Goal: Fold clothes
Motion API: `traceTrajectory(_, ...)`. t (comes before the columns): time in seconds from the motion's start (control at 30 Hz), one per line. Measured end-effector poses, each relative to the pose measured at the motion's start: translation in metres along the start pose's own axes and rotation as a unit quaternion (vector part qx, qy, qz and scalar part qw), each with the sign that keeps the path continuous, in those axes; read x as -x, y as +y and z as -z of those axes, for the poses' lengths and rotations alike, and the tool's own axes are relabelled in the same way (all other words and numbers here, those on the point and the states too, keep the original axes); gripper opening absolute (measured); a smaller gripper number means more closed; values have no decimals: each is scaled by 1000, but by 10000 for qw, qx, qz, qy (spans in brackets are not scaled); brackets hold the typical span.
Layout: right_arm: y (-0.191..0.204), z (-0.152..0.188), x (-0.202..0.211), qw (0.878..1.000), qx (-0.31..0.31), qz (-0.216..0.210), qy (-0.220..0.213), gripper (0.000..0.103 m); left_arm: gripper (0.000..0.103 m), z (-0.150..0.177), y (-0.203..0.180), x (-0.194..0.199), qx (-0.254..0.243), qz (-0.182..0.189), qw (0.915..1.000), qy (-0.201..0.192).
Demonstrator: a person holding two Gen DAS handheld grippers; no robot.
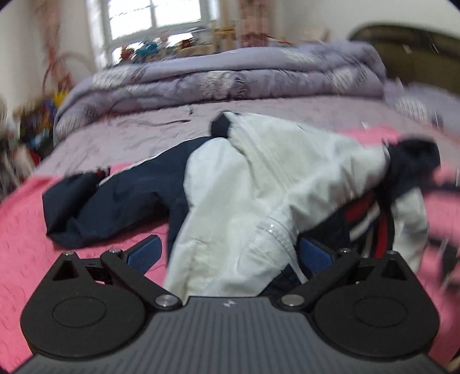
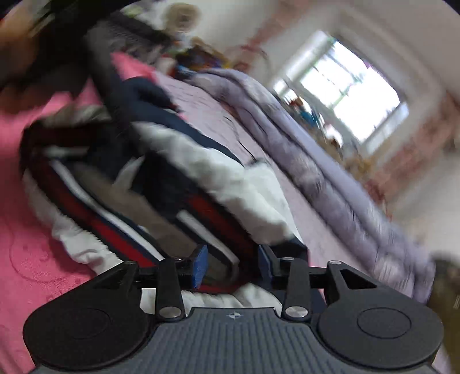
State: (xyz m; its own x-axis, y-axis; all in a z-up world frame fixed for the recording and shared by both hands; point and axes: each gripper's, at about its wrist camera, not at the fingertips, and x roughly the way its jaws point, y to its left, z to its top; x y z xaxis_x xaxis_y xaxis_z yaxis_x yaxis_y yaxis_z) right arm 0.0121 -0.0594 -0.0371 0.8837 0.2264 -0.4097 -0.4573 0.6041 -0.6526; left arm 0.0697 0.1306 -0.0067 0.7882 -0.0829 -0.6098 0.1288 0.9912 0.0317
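A white and navy jacket point(image 1: 244, 184) with red and white striped trim lies bunched on a pink blanket point(image 1: 26, 230). My left gripper point(image 1: 230, 254) is open, its blue pads wide apart, with white jacket fabric lying between them. My right gripper point(image 2: 233, 264) is partly open around the striped red, white and navy edge of the jacket point(image 2: 161, 184); the blur hides whether the pads touch it. The view is tilted and smeared by motion.
The pink blanket point(image 2: 34, 253) lies on a lilac bedspread point(image 1: 129, 129). A rolled lilac quilt point(image 1: 230, 74) sits at the far side of the bed, also seen in the right wrist view point(image 2: 330, 178). A window point(image 1: 152, 17) and clutter stand behind.
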Motion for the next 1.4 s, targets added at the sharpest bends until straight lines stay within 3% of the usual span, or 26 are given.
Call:
traceTrajectory(0.07, 22, -5, -9, 9989, 384, 111, -237, 68, 103, 0, 16, -3, 251, -39, 9997, 58)
traceTrajectory(0.2, 46, -15, -38, 9956, 788, 307, -410, 70, 103, 4, 35, -11, 548, 3, 9982, 230)
traceTrajectory(0.43, 56, -24, -65, 9919, 1025, 481, -577, 69, 103, 6, 37, -5, 605, 103, 9981, 64)
traceTrajectory(0.5, 48, -28, -66, 9946, 691, 481, -600, 60, 103, 8, 35, 3, 527, 160, 9985, -33)
traceTrajectory(0.57, 36, -32, -63, 9972, 278, 378, -573, 41, 103, 10, 32, 12, 449, 217, 9987, -130)
traceTrajectory(0.67, 20, -38, -55, 9979, -192, 264, -560, 41, 103, 14, 24, 26, 228, 289, 9989, -276)
traceTrajectory(0.8, 5, -35, -47, 9958, -532, 400, -630, 39, 103, 19, -3, 29, -341, 59, 9987, -382)
traceTrajectory(0.87, -3, -32, -42, 9935, -773, 508, -667, 22, 103, 21, -16, 30, -615, -68, 9972, -429)
traceTrajectory(0.97, -21, -29, -37, 9888, -1195, 526, -727, 15, 103, 24, -37, 31, -1024, -258, 9931, -500)
traceTrajectory(1.03, -28, -29, -27, 9873, -1261, 561, -787, 14, 103, 24, -47, 32, -1192, -440, 9901, -600)
traceTrajectory(1.2, -55, -20, 6, 9810, -1451, 778, -1022, 12, 103, 14, -37, 49, -727, -844, 9897, -898)
traceTrajectory(1.4, -61, -5, 33, 9805, -1425, 1000, -915, 12, 103, 11, -27, 80, -600, -1249, 9835, -1166)
